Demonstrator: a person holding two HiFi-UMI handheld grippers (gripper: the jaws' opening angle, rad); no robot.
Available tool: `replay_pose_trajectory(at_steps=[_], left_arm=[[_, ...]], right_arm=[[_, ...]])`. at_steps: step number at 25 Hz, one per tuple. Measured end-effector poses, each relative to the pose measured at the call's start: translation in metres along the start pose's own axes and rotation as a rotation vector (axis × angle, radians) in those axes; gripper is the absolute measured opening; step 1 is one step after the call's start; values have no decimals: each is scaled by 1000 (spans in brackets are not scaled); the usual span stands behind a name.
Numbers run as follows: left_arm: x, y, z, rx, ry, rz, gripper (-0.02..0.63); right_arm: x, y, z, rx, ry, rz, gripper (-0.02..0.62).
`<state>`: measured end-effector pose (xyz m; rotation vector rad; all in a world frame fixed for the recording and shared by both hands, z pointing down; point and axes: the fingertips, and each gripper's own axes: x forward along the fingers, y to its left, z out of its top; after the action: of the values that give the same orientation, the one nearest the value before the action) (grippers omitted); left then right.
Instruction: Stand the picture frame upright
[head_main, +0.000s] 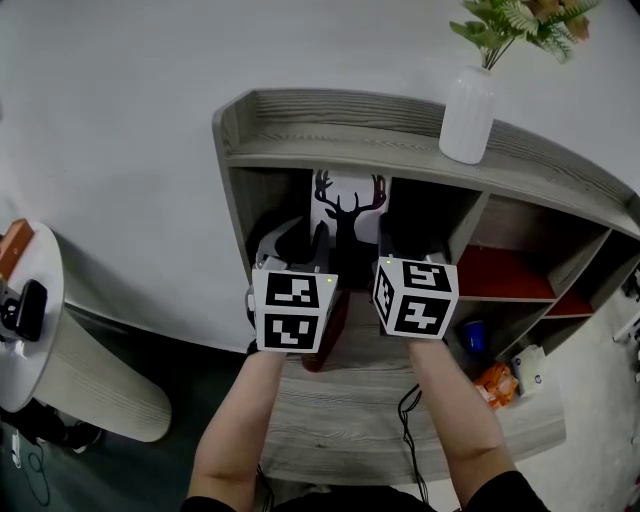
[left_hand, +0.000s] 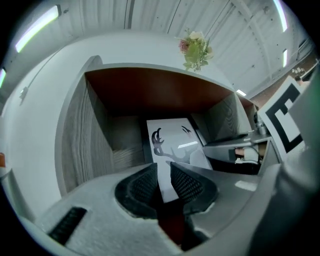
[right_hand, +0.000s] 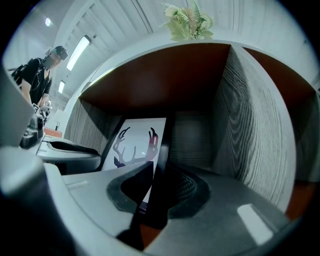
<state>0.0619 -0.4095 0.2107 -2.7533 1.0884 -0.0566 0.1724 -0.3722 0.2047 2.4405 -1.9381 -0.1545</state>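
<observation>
Closed partway onto its side edges: left tongs (left_hand: 162, 176) and right tongs (right_hand: 159, 181), ribbed dark pads pressed against the black-rimmed rectangular picture frame with glossy white antler print (head_main: 350, 208). Stood near upright inside the top-left compartment of the grey wood-grain shelf unit (head_main: 330, 112). Risked tipping flat if one side let go first, smooth rim sliding from the pads

A large hall with a ribbed white panel ceiling (left_hand: 150, 17) and long strip lights (left_hand: 36, 29), a lab or studio dressed as a home: grey wood-grain shelf unit (head_main: 330, 118), white ribbed vase of flowers (head_main: 468, 115), a person (right_hand: 41, 72) standing in the background
</observation>
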Motion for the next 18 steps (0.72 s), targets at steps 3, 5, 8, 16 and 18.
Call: replay_pose_trajectory(at_steps=[3,5,8,16,18], left_arm=[[-2,-4,-6,0,15,-7,74],[-4,-5,-7,0,18,-10,74],[-8,-8,-5,-3,11,-16,70],[-21,-25,1,-11,-4,-63,48],[-25,-28,2,-16,-5,-75,34]], right_arm=[[-4,1,0,13,-6,7,77],[-8,1,0,19,-8,11,80],[-15,2,-1,23,-16,12,83],[-36,14,4,33,-47,51,80],[-41,18,4,31,-52,56,77]])
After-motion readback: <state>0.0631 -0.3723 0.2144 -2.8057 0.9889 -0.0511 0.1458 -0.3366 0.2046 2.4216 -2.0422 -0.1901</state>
